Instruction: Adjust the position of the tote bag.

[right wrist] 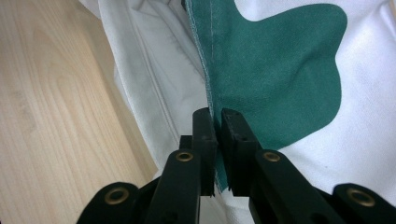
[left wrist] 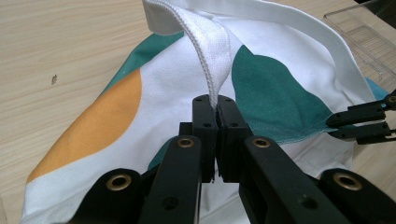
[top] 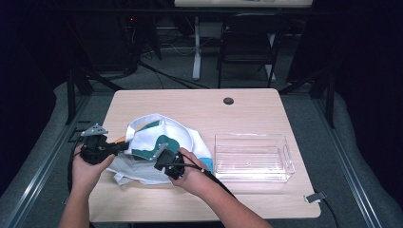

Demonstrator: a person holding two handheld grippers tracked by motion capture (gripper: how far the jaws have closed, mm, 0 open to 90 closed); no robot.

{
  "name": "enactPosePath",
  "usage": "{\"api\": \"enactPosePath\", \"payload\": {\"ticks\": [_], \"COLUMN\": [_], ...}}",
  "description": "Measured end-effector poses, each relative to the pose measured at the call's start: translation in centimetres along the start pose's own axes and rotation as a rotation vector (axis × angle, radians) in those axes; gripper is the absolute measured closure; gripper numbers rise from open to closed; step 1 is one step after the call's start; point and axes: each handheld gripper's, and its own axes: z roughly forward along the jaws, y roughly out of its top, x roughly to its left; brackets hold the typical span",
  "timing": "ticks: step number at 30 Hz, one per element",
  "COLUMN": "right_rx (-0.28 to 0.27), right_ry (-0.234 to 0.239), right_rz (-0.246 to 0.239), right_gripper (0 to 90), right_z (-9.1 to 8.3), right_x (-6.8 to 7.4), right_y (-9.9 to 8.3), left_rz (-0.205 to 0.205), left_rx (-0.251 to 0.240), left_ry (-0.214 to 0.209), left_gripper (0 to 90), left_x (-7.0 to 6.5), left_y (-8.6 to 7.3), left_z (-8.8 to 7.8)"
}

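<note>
A white cloth bag [top: 161, 142] with green, orange and blue patches lies crumpled on the left half of the wooden table [top: 199, 109]. My left gripper [top: 124, 144] is at its left edge, shut on a white woven strap [left wrist: 212, 56] that rises from the jaws. My right gripper [top: 161, 156] is at the bag's near side, shut on a stitched hem [right wrist: 208, 79] where a green patch [right wrist: 280, 70] meets white fabric. In the left gripper view the right gripper [left wrist: 362, 123] shows at the far right, clamped on the green patch's edge [left wrist: 299, 135].
A clear plastic bin [top: 252, 156] stands empty on the table's right half, close to the bag. A round cable hole [top: 228, 100] is near the far edge. A black chair [top: 249, 40] and a table leg [top: 196, 47] stand beyond the table.
</note>
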Motion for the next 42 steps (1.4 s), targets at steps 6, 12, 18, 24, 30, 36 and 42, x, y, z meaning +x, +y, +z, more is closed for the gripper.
{"api": "enactPosePath", "payload": {"ticks": [6, 12, 18, 24, 30, 36, 42], "right_rx": [-0.009, -0.019, -0.033, -0.055, -0.074, -0.078, -0.083], "right_ry": [-0.008, -0.018, -0.028, -0.032, -0.039, -0.048, -0.057], "right_rz": [0.009, 0.014, 0.012, 0.026, 0.029, 0.022, 0.022], "right_gripper": [88.0, 88.8, 89.0, 89.1, 89.2, 89.2, 89.3], "right_z": [-0.1, -0.3, -0.6, -1.0, -1.6, -2.3, -3.0], "right_x": [-0.1, 0.0, -0.1, -0.2, -0.3, -0.6, -1.0], "right_y": [0.0, -0.1, 0.0, -0.1, 0.2, 0.6, 1.0], "left_rz": [0.001, 0.004, 0.001, 0.005, 0.007, 0.008, 0.003], "left_rx": [0.007, 0.007, 0.007, 0.005, 0.002, -0.004, -0.024], "left_ry": [-0.001, -0.002, -0.001, -0.001, 0.006, 0.017, 0.022], "left_gripper": [88.3, 88.2, 88.1, 87.2, 84.5, 79.8, 69.8], "left_x": [0.0, 0.0, 0.1, 0.0, 0.0, 0.0, 0.1], "left_y": [-0.1, -0.1, -0.2, -0.3, -0.3, -0.3, -0.3], "left_z": [0.1, 0.2, 0.2, 0.2, 0.2, 0.2, -0.2]}}
